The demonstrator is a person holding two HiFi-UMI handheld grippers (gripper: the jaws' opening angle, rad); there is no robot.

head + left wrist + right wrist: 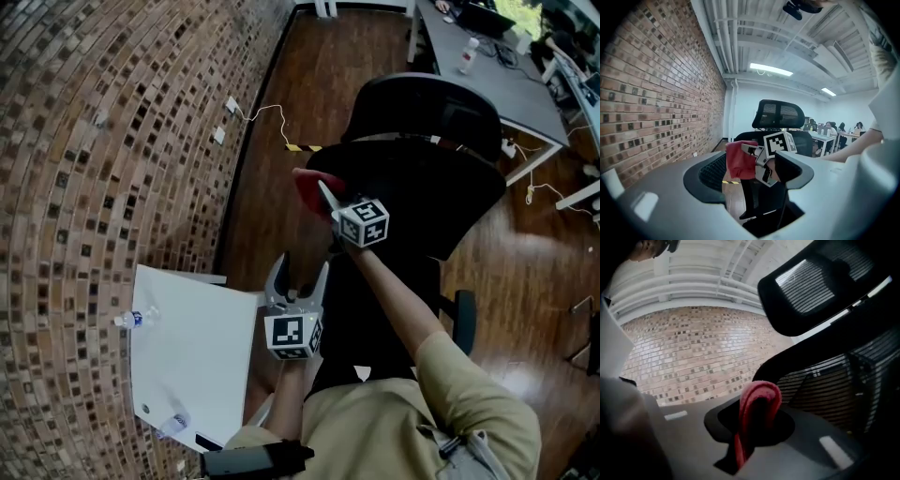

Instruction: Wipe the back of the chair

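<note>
Brick wall and dark wood floor frame the scene as you stand behind a black office chair, one claw in each hand.

Your right claw is clamped on a red cloth. In its own view the cloth is folded over between the two jaws and bulges out past their tips. The mesh of the chair's back lies just to the right of that claw, with the headrest above it. From the head view, the cloth sits at the left edge of the chair's back, near the top (whether it actually presses on the mesh cannot be told from these angles).

Your left claw hangs lower and nearer your body, well apart from the cloth. Its jaws stand fairly wide with nothing between them. Ahead of it, past its tips, you see the right claw with the cloth, and beyond that the chair's back and headrest.

To the left of the left claw stands a white table against the brick wall, with a small clear bottle near its far corner. Beyond the chair, ahead of the right claw, runs a long grey desk. In the left gripper view, people sit at desks in the background.
</note>
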